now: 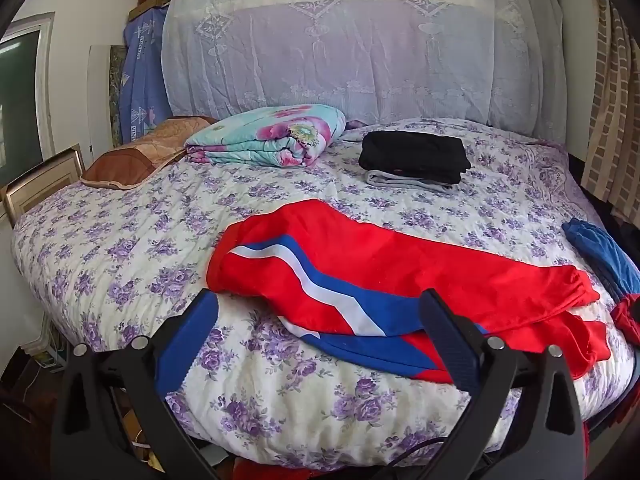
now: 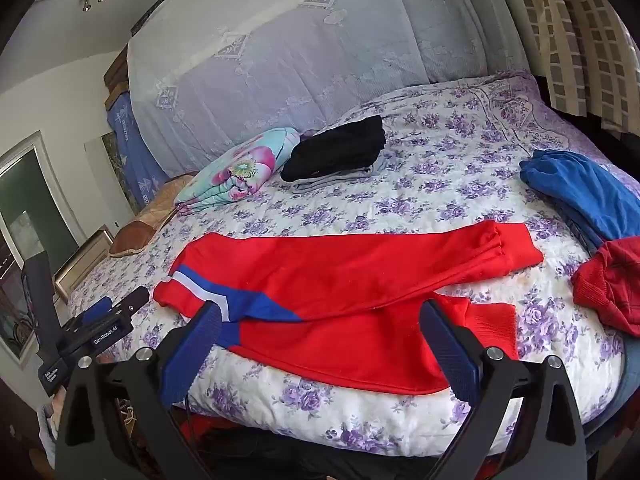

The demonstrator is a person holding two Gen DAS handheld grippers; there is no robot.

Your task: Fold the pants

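Red track pants (image 1: 400, 276) with a blue-and-white side stripe lie spread across the near part of the bed (image 1: 120, 248), one leg folded over the other, cuffs toward the right. We hold both grippers above the bed's near edge: the left gripper (image 1: 320, 312) and the right gripper (image 2: 320, 324) each have their fingers spread wide, holding nothing, with the pants' lower edge showing between them. Further back sit a folded floral blanket (image 1: 272, 136), a stack of folded black and grey clothes (image 1: 416, 160) and a brown pillow (image 1: 136, 160). At the right edge a blue garment (image 2: 588, 196) and a red garment (image 2: 612, 284) lie in a loose pile, near the pants' cuffs. A lace curtain (image 1: 360, 48) hangs behind the bed.
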